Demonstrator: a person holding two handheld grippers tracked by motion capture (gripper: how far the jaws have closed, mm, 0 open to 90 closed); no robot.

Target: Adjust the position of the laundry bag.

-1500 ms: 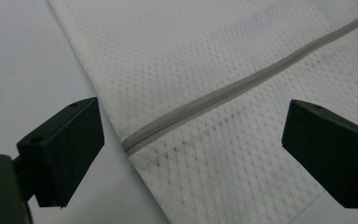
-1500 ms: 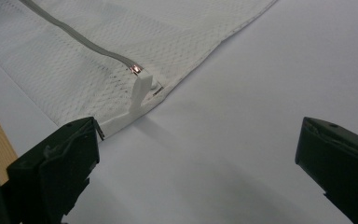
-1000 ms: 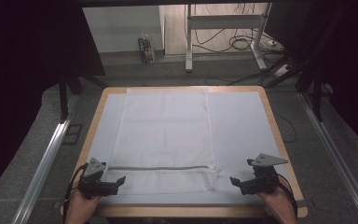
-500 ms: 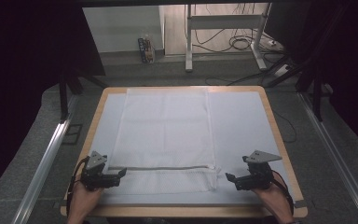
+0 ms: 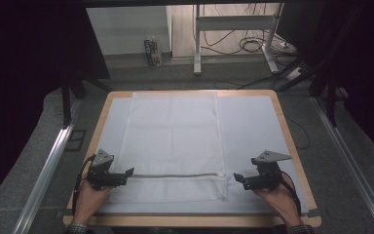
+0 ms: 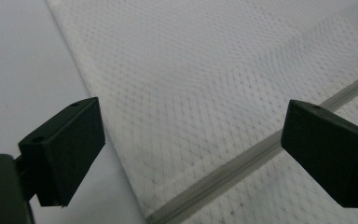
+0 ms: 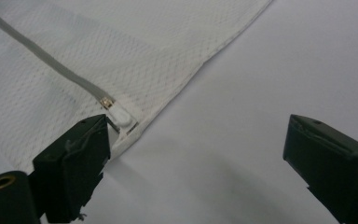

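A white mesh bag (image 5: 173, 146) lies flat on the bench (image 5: 292, 146), its grey zipper (image 5: 175, 176) running across near the person's edge. The left hand-held gripper (image 5: 128, 173) sits at the zipper's left end, jaws wide apart, holding nothing. The right hand-held gripper (image 5: 237, 178) is just beside the zipper pull (image 7: 120, 115), equally wide and empty.

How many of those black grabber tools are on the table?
2: the left gripper at the mesh bag's near-left end, the right gripper beside its near-right end, jaws open.

Black left gripper (image 5: 130, 171), black right gripper (image 5: 235, 176), grey triangular top plates, trailing black cables
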